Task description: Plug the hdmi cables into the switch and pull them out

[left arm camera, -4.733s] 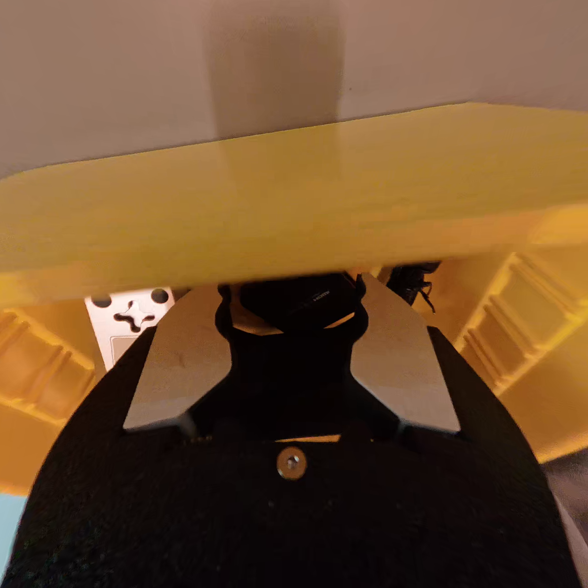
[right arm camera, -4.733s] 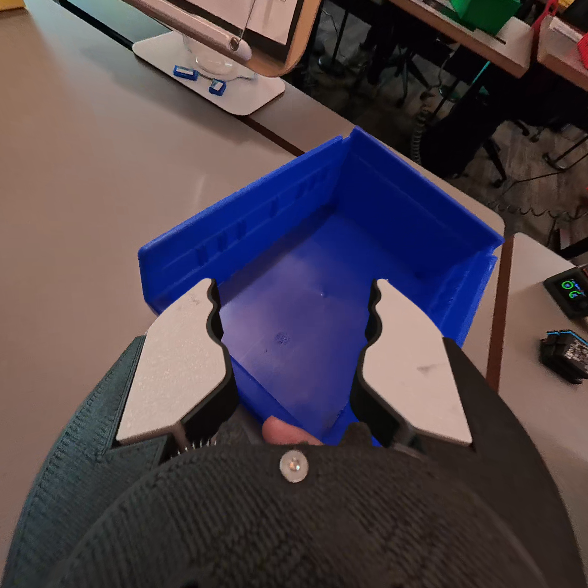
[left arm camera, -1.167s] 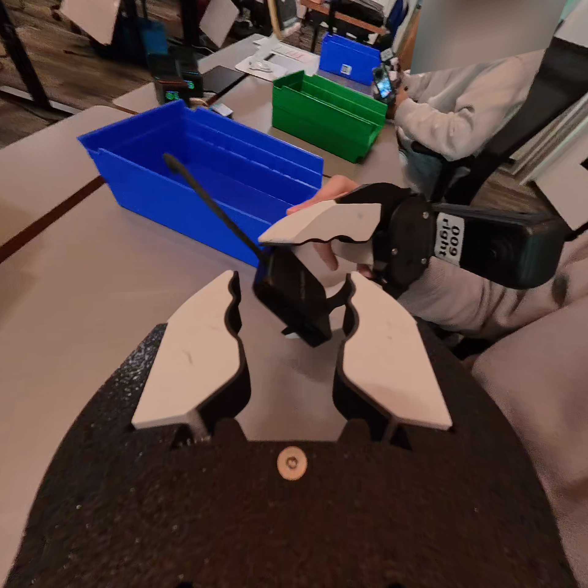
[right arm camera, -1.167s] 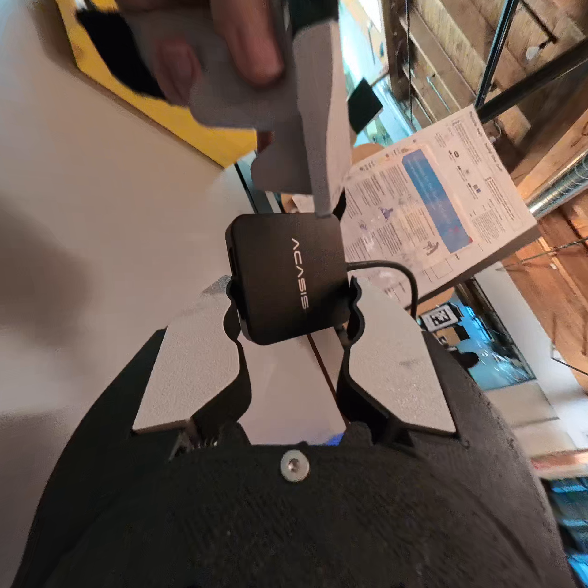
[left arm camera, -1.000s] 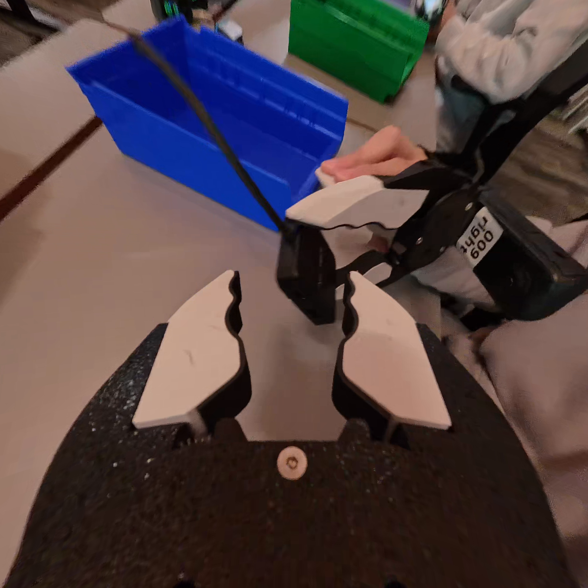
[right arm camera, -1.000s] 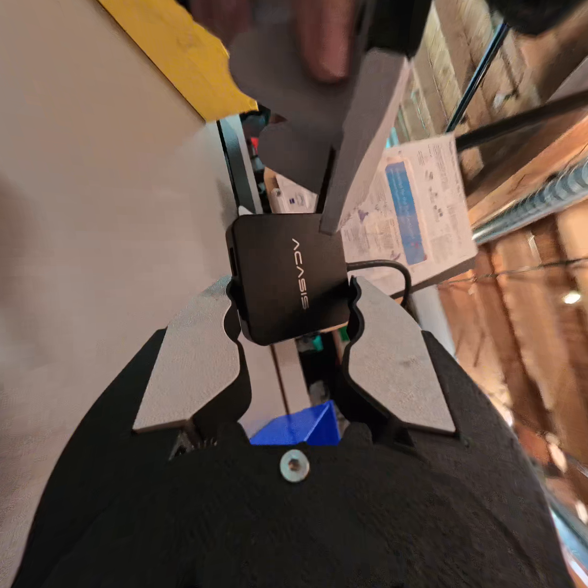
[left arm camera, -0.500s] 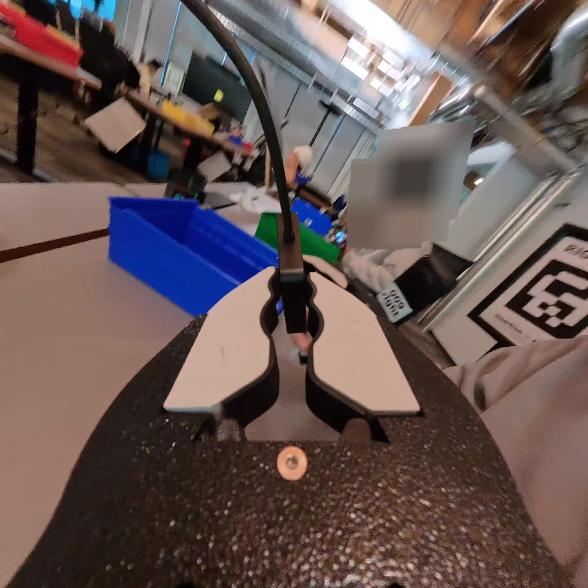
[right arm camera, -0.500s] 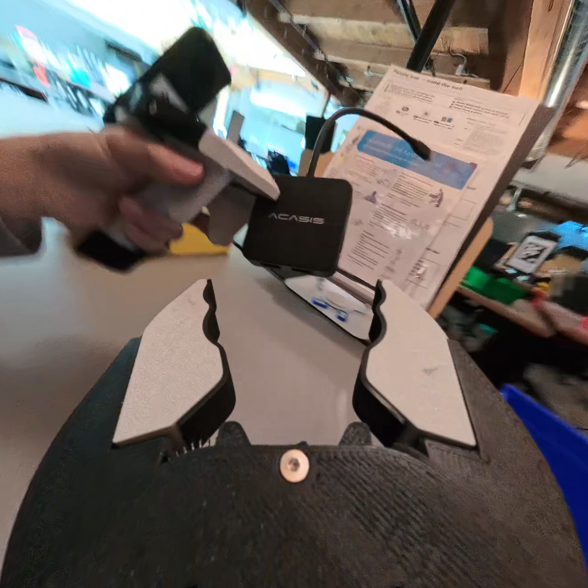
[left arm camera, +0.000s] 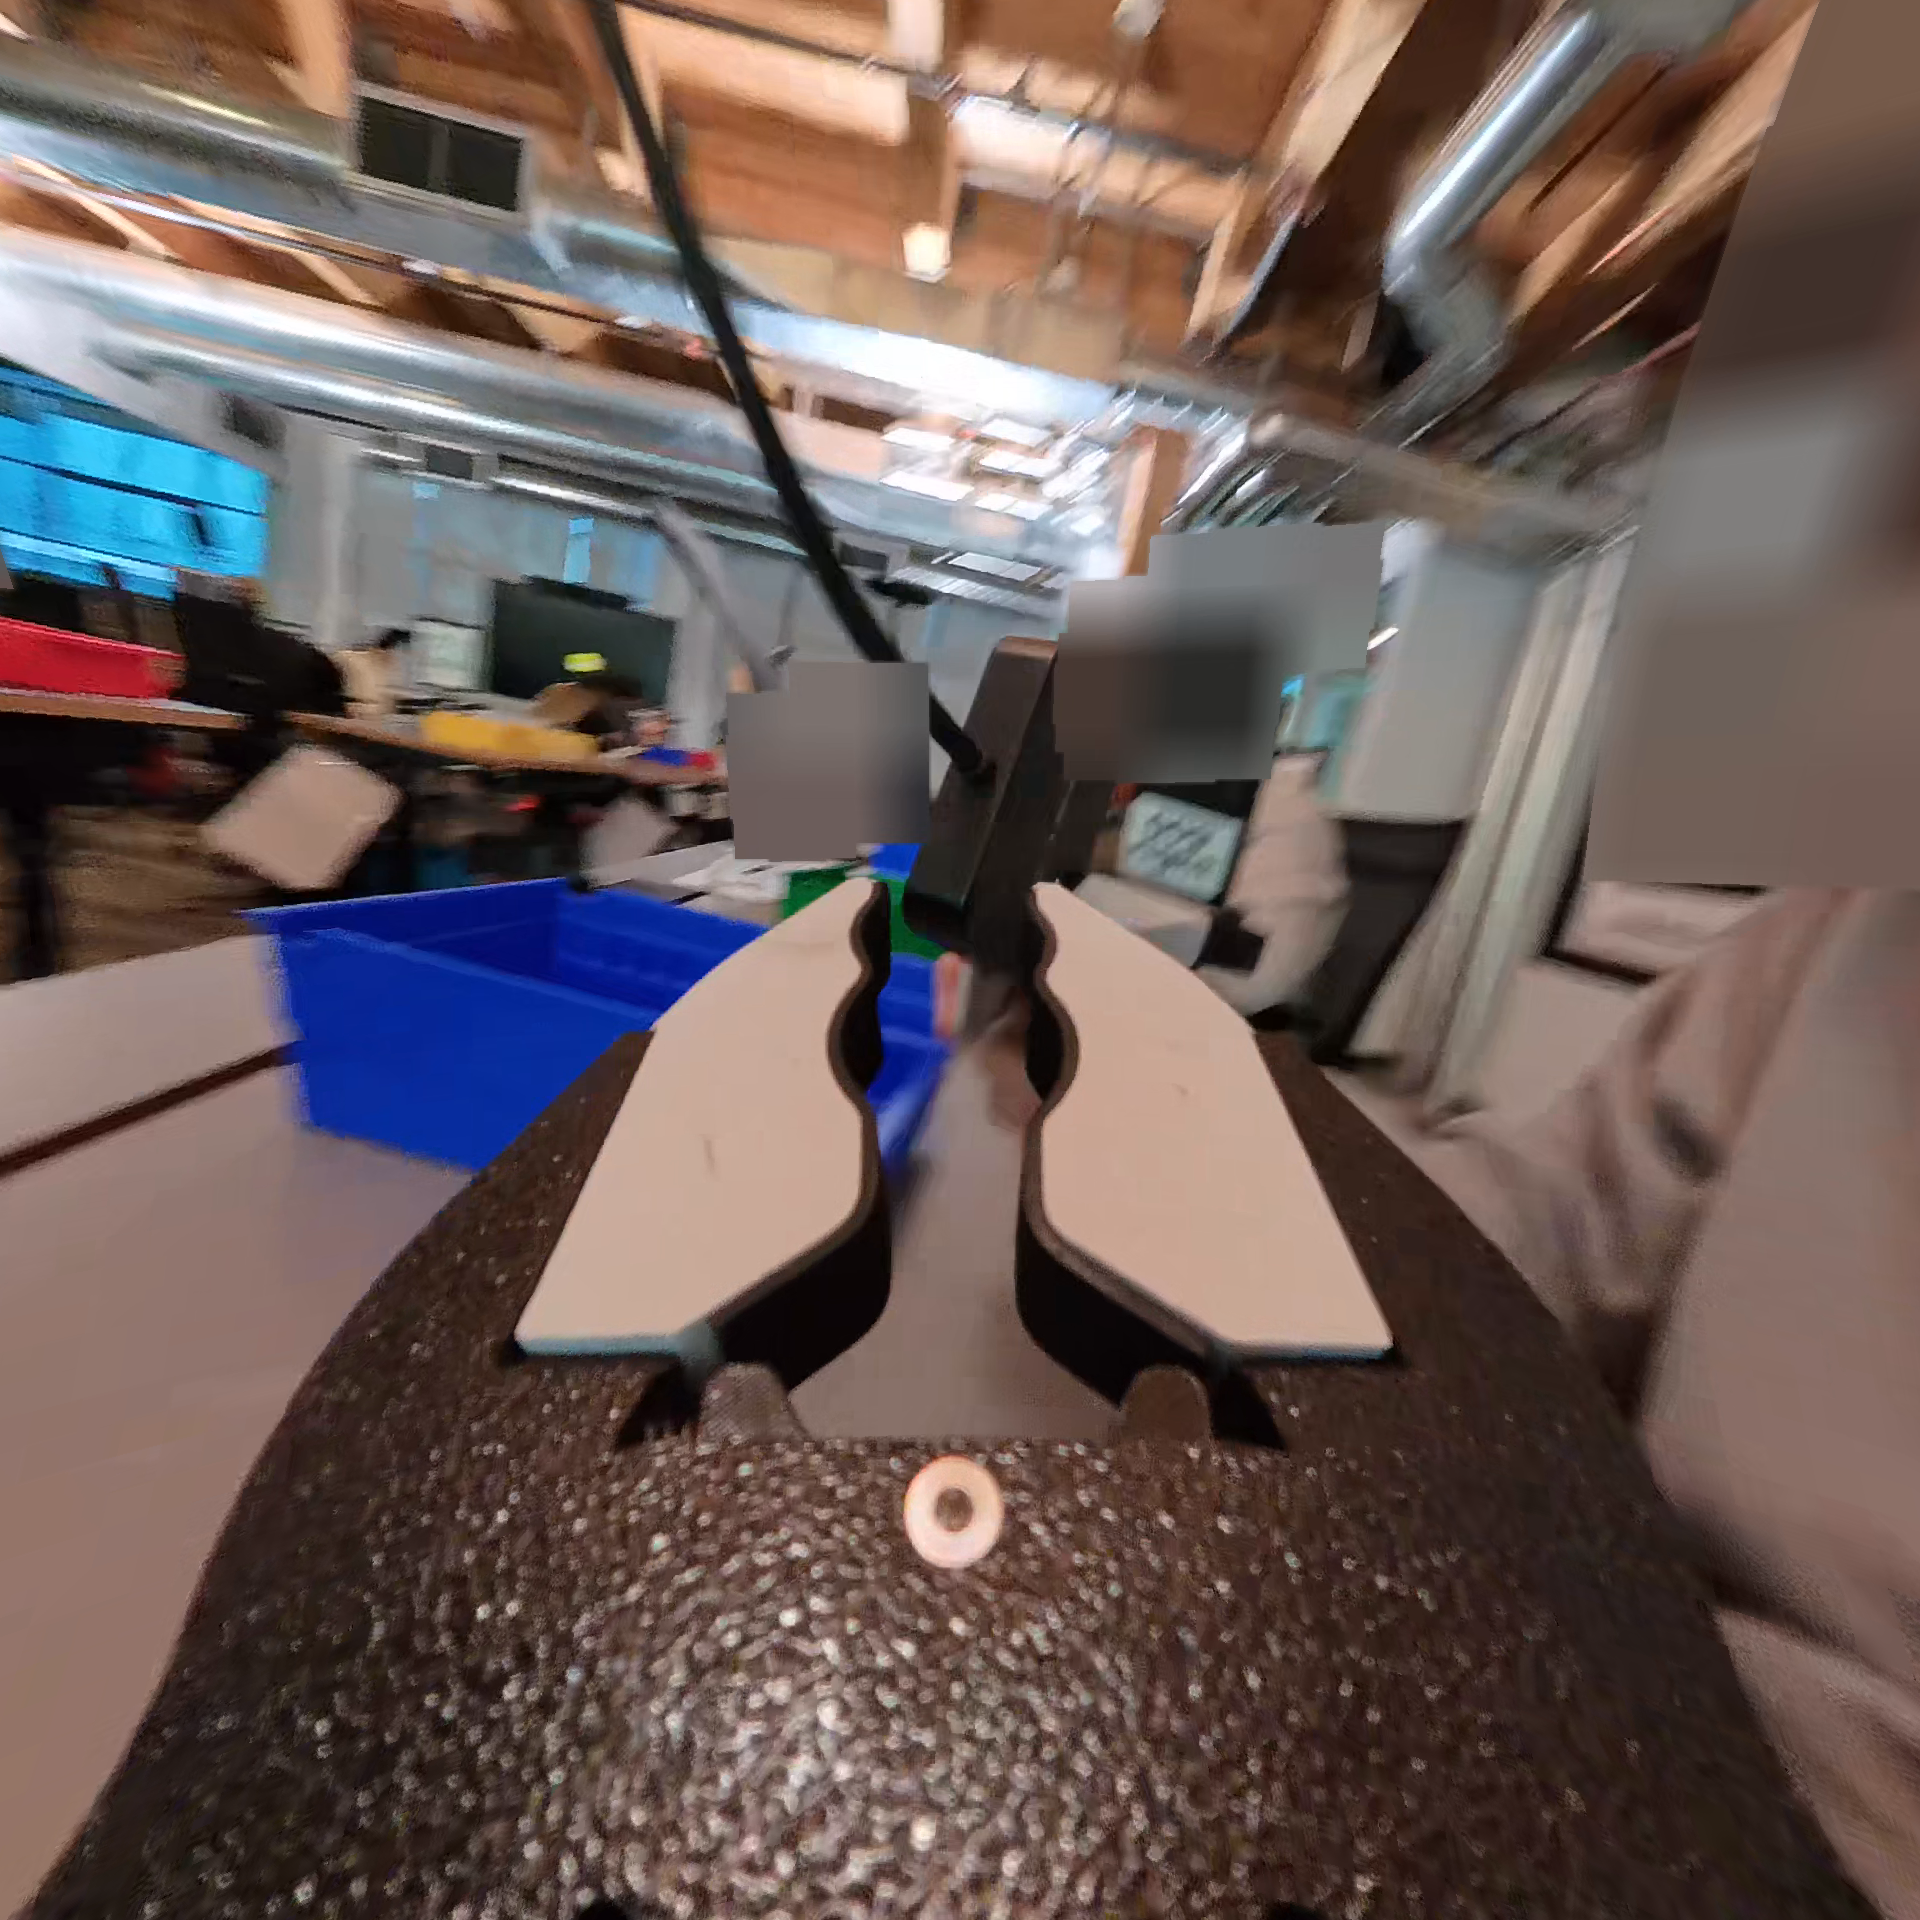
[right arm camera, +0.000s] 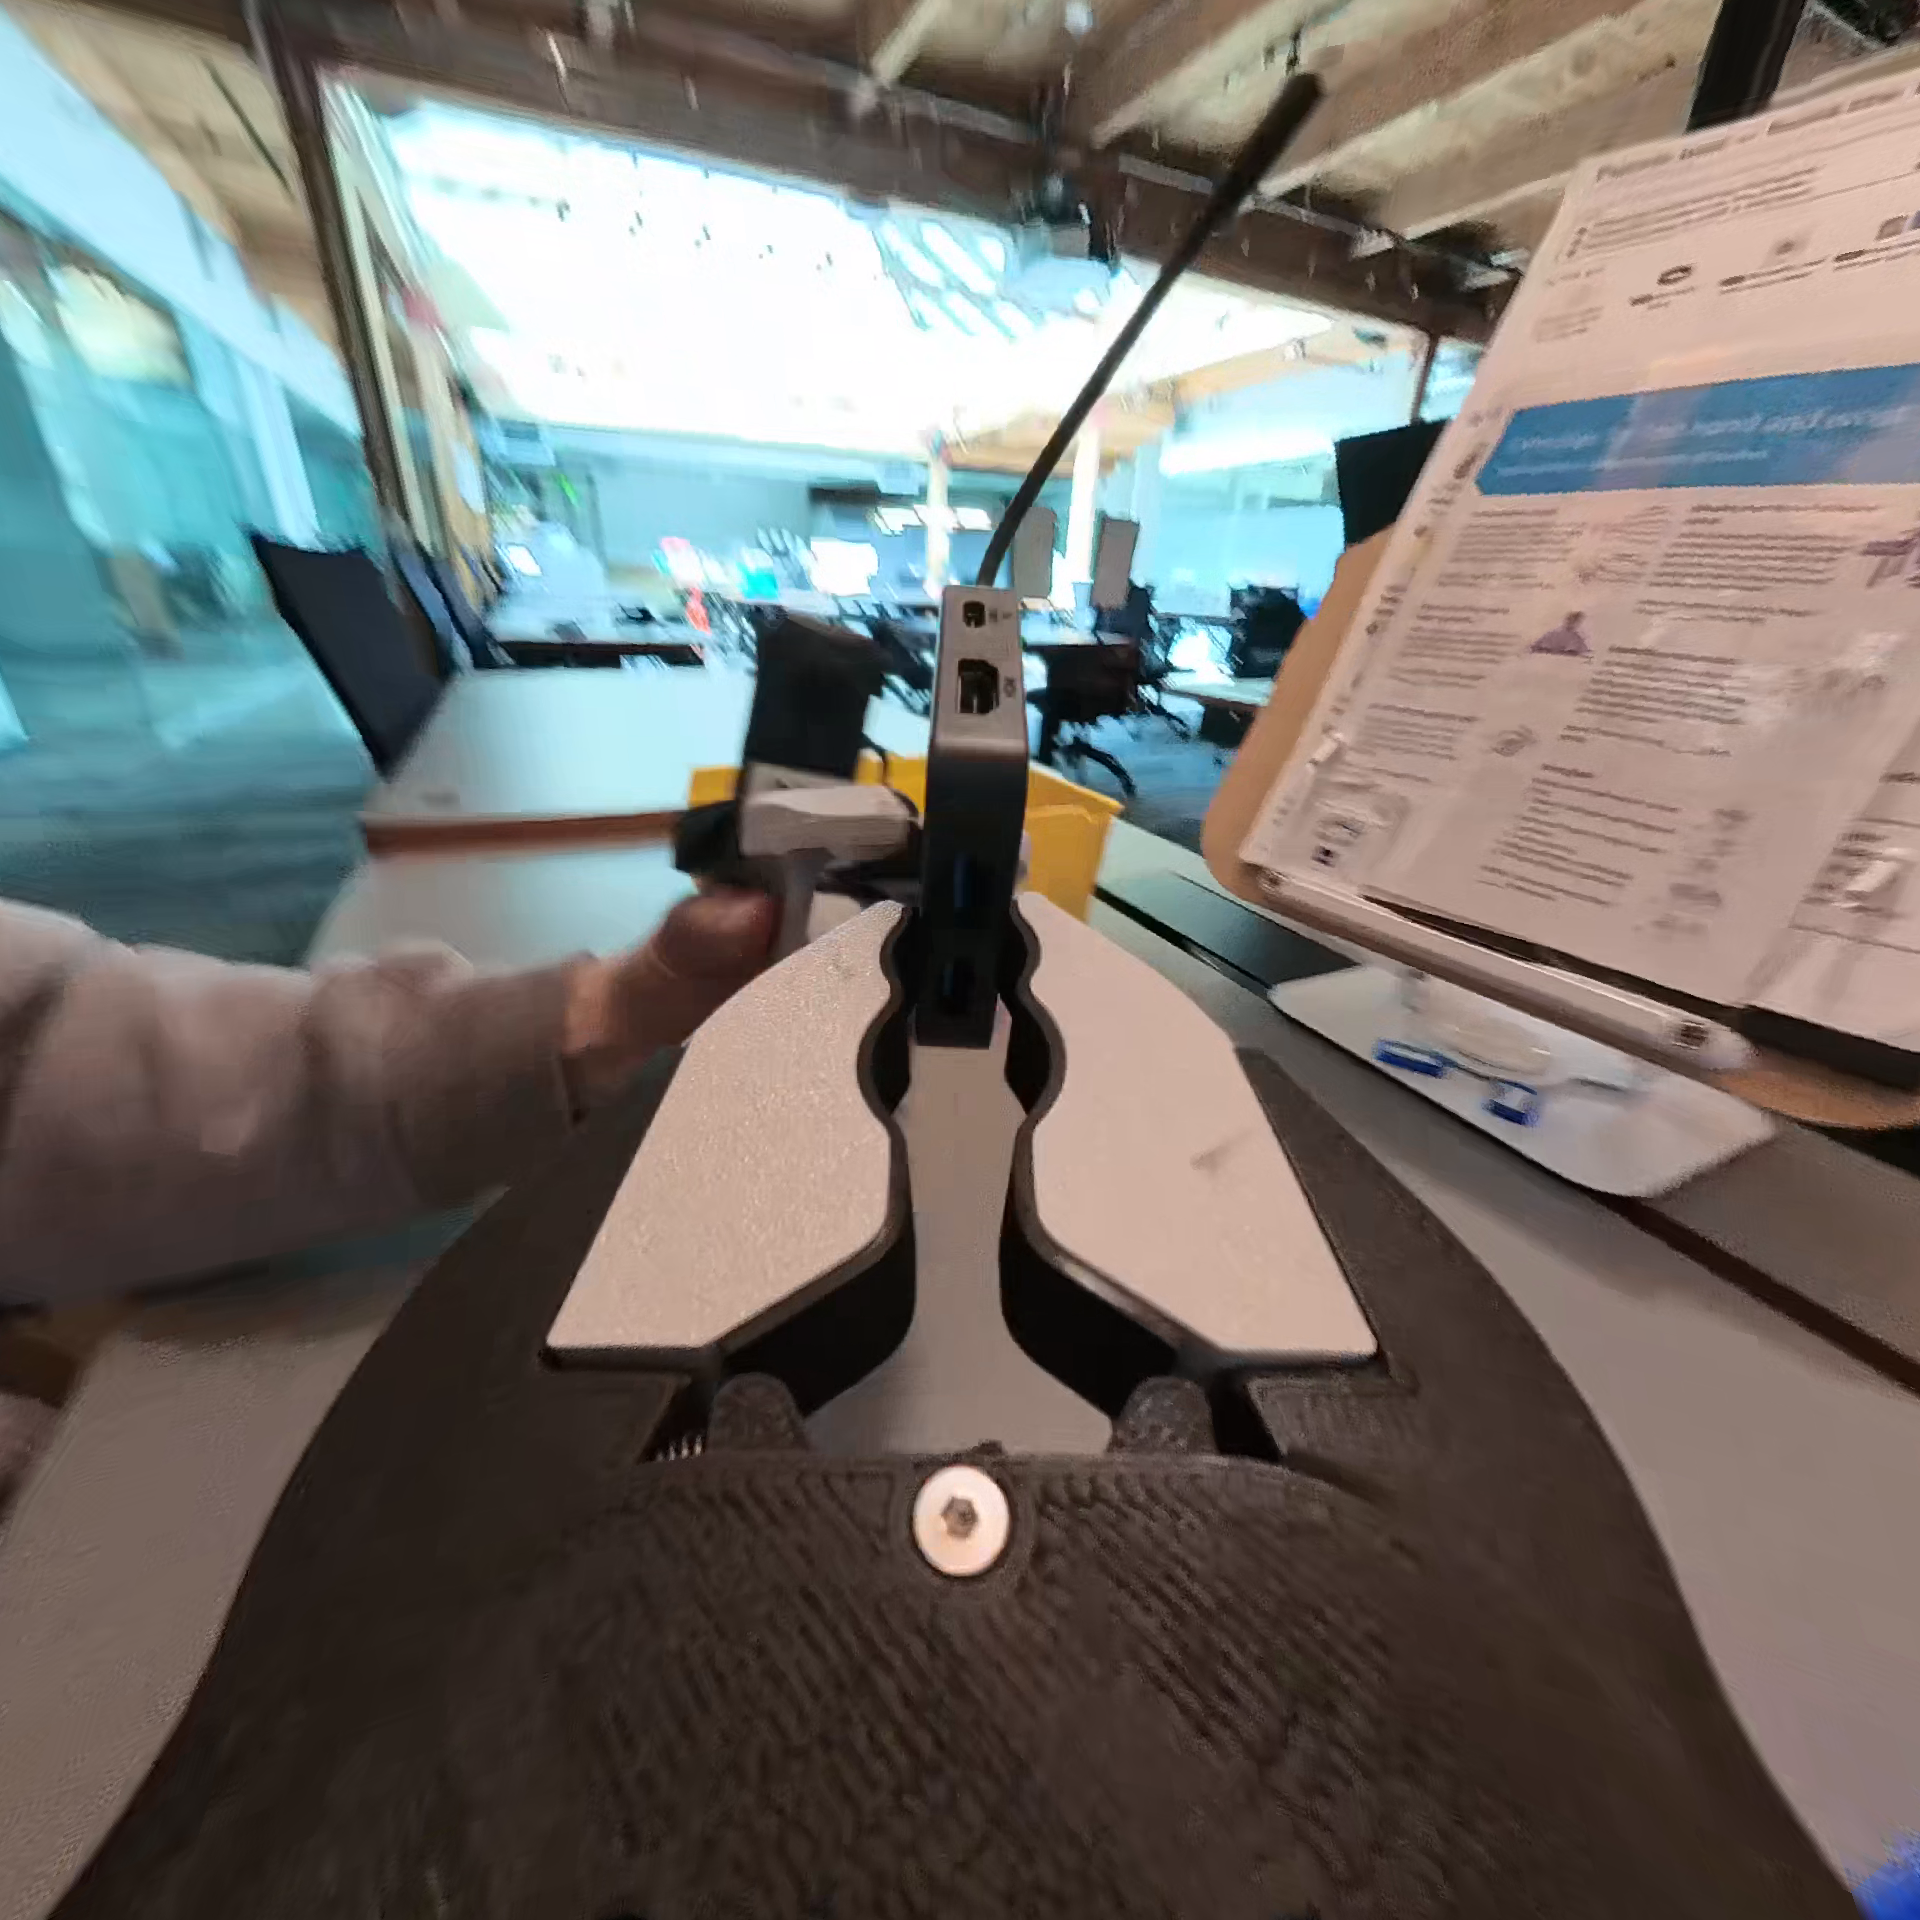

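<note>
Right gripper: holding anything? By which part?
Yes, the switch. It stands edge-on, and the right gripper pinches its two flat faces at the lower end. The cable leaves from the top.

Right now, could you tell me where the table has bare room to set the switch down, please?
For the switch, the table is bare on the near side of the blue bin, and between the yellow bin and the sleeve. It is crowded by the document stand and white tray.
</note>
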